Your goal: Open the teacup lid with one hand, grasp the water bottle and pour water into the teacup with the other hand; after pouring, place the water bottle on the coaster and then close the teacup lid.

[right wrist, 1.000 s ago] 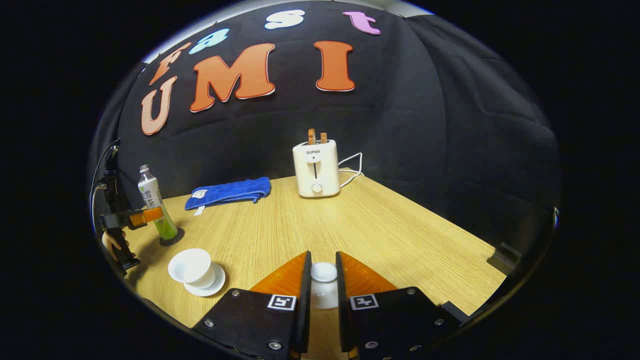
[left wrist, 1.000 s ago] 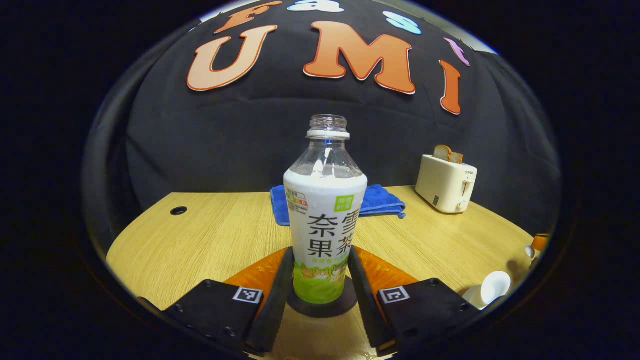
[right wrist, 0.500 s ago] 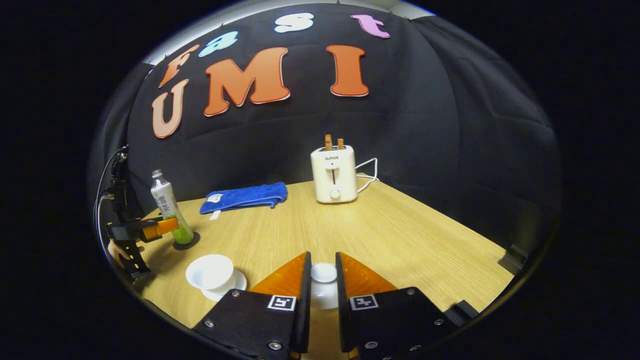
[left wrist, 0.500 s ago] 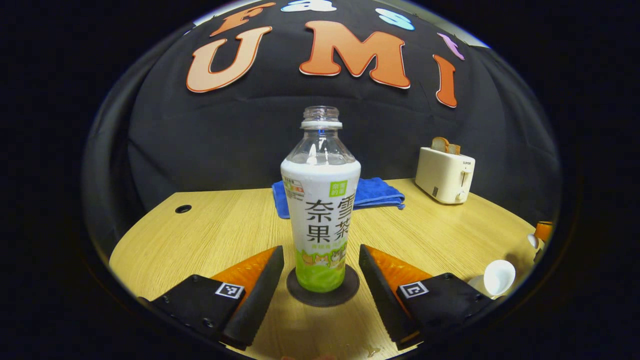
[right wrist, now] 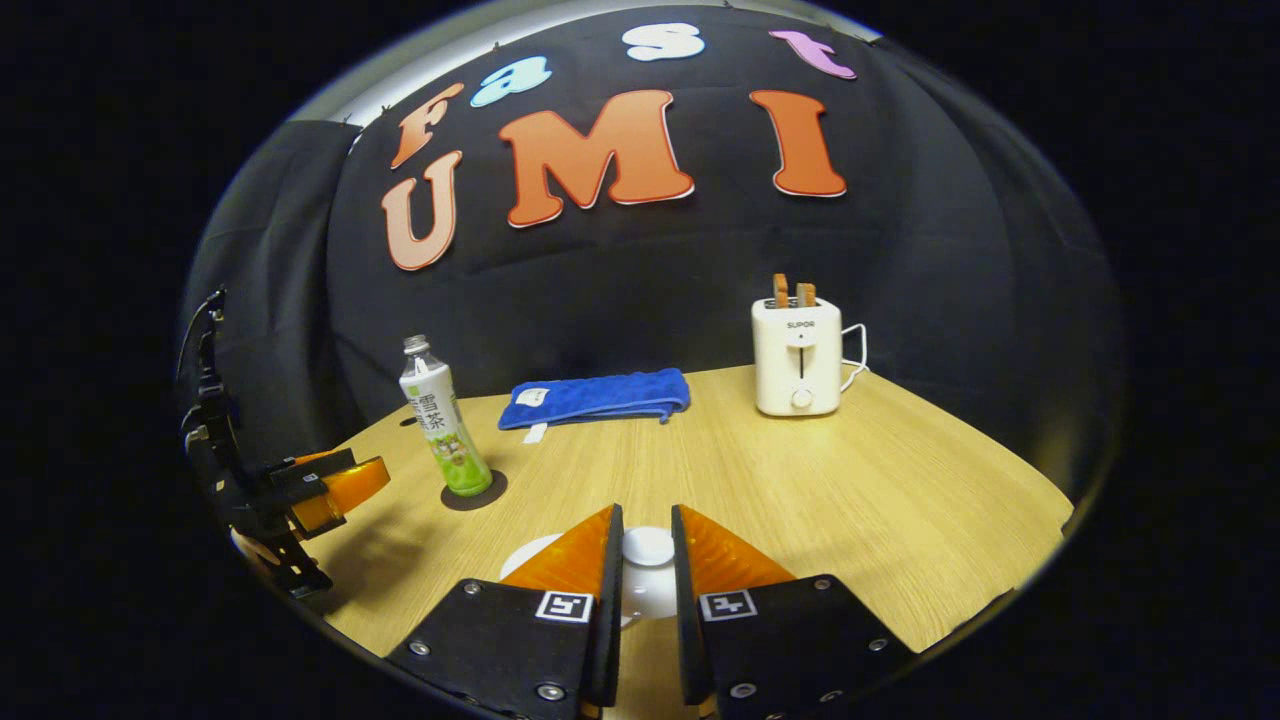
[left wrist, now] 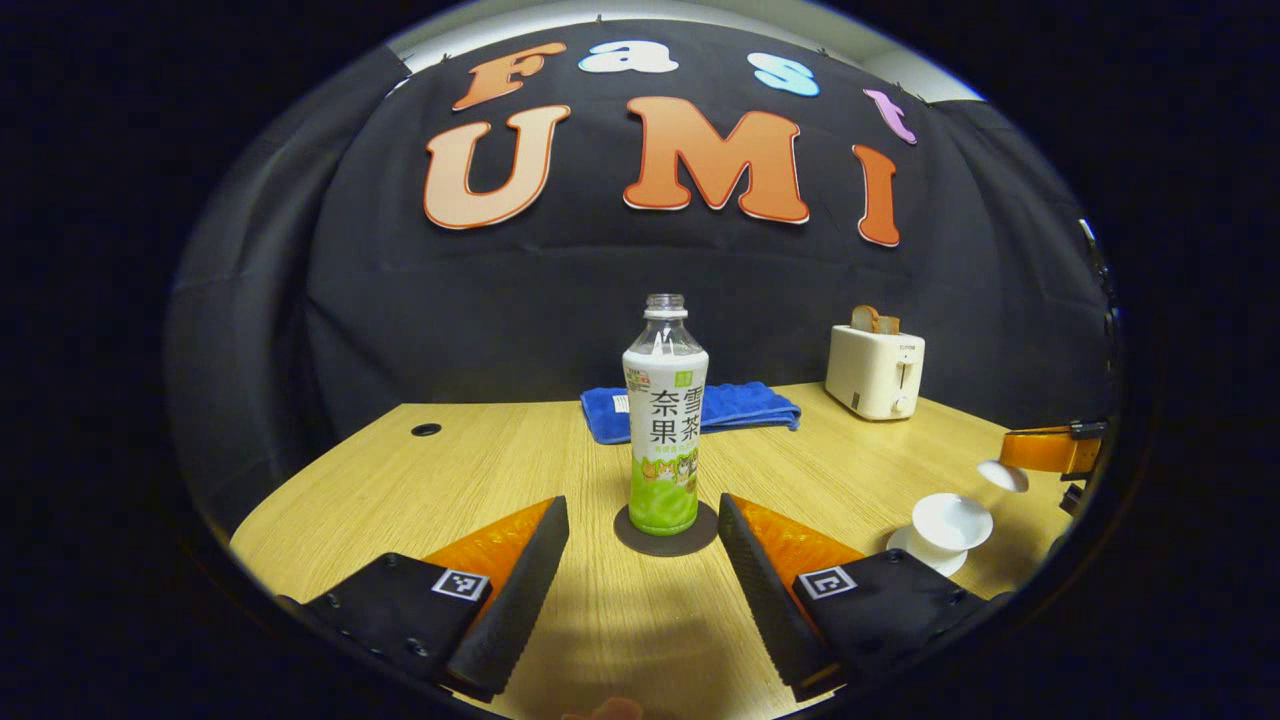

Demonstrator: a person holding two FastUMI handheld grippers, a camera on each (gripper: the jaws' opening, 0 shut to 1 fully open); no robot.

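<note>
The capless bottle [left wrist: 665, 420] stood upright on its coaster [left wrist: 666, 531] beyond the left gripper's [left wrist: 643, 540] spread jaws; the right gripper [right wrist: 646, 560] pinched the lid [right wrist: 648, 548].

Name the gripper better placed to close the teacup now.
Right. The right gripper holds the lid above the teacup. The left gripper is open and empty; the water bottle stands on the coaster.

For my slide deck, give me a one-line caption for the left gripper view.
Open left gripper faces the uncapped water bottle standing on its coaster, teacup at right.
</note>
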